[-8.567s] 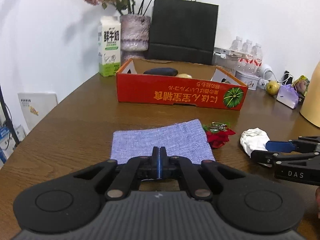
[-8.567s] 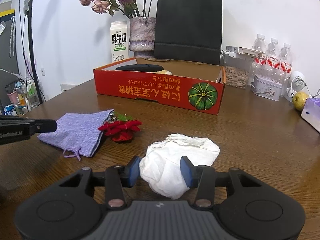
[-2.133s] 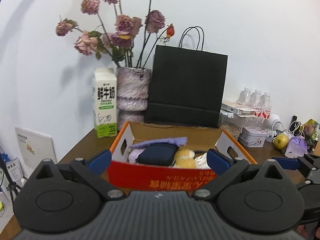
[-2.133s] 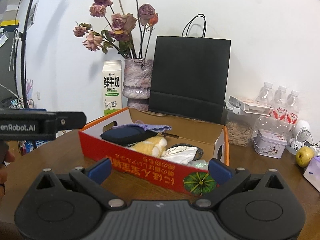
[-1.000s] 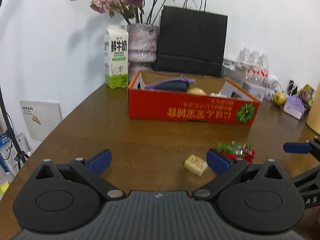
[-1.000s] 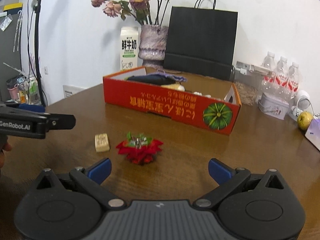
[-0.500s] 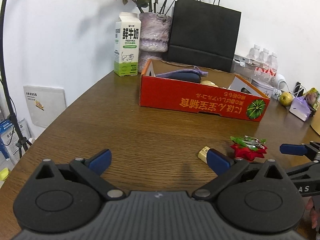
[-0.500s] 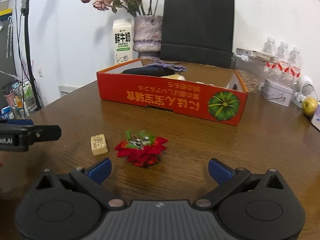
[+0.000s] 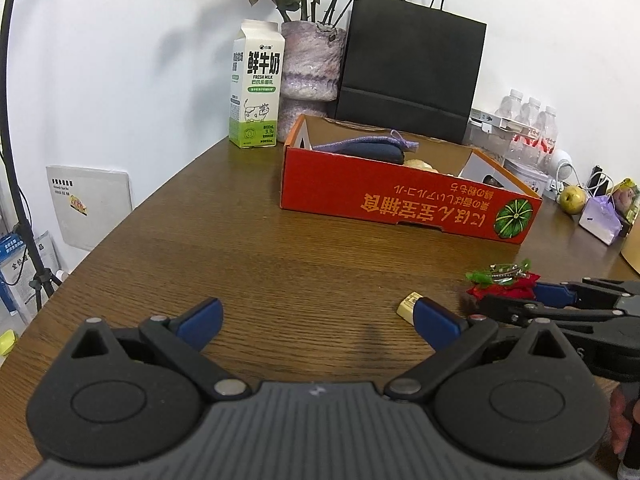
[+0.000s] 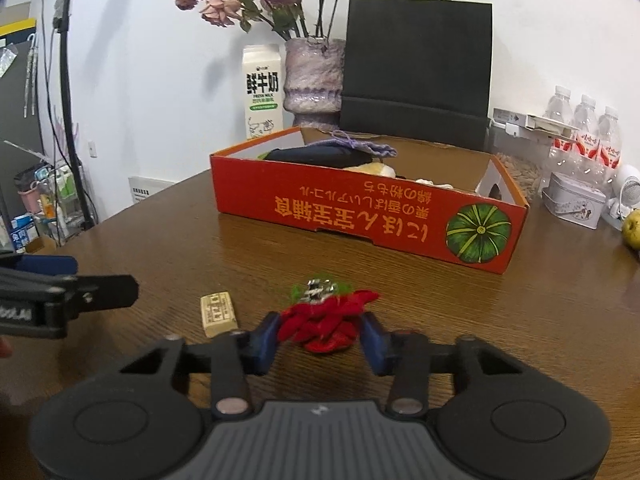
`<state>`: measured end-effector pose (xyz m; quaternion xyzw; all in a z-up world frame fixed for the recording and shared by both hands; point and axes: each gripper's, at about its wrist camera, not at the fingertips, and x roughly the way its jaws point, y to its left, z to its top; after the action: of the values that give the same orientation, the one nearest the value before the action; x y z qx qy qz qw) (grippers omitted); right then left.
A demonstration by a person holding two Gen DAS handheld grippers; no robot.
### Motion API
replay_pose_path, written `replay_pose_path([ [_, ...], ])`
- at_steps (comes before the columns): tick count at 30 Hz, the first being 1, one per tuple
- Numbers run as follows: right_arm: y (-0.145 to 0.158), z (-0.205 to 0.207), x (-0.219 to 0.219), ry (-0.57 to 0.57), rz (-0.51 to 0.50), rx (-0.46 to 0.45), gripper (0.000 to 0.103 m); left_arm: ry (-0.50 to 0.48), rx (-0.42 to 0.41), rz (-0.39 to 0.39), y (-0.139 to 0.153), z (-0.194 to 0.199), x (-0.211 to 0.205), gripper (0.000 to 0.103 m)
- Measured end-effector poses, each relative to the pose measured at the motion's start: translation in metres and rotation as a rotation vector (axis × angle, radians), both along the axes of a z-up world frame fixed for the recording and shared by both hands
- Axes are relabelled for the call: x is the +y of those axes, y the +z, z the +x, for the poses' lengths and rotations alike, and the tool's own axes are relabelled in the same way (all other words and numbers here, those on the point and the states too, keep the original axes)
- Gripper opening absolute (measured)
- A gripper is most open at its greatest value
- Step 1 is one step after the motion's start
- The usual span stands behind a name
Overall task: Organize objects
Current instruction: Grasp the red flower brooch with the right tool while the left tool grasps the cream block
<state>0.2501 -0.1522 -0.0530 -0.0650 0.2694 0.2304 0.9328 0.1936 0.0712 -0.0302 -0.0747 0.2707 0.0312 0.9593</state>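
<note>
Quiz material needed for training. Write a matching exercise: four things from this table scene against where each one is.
1 red flower
2 tan block
3 milk carton
4 purple pouch

A in the red box
B between the right gripper pads
C beside the vase
D on the table, left of the flower

1-B, 2-D, 3-C, 4-A

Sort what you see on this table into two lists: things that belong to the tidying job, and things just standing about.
Job: red flower clip held in right tongs, tan block, red box.
Standing about: milk carton, vase, black bag, water bottles.
</note>
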Motion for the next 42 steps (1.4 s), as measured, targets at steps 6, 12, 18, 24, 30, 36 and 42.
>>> replay_pose_path([
  [6,0.005,-0.016,-0.011,-0.002,0.004,-0.05,0.039,0.009,0.005,-0.02,-0.002,0.003,0.004,0.103],
  [12,0.01,-0.03,-0.037,-0.039,0.02,-0.087,0.039,-0.002,0.014,-0.022,-0.005,0.007,0.001,0.103],
  [18,0.012,-0.038,-0.065,-0.075,0.046,-0.099,0.039,-0.084,0.029,0.008,-0.009,0.011,-0.016,0.103],
  [24,0.014,-0.043,-0.074,-0.073,0.06,-0.117,0.039,-0.155,0.085,0.076,-0.015,0.028,-0.044,0.103],
  [30,0.015,-0.043,-0.078,-0.087,0.073,-0.123,0.039,-0.138,0.144,0.133,-0.022,0.05,-0.06,0.103],
  [36,0.015,-0.043,-0.078,-0.092,0.073,-0.12,0.039,-0.116,0.147,0.132,-0.022,0.062,-0.06,0.103],
  [42,0.013,-0.042,-0.075,-0.093,0.061,-0.115,0.039,-0.116,0.114,0.133,-0.018,0.057,-0.063,0.062],
])
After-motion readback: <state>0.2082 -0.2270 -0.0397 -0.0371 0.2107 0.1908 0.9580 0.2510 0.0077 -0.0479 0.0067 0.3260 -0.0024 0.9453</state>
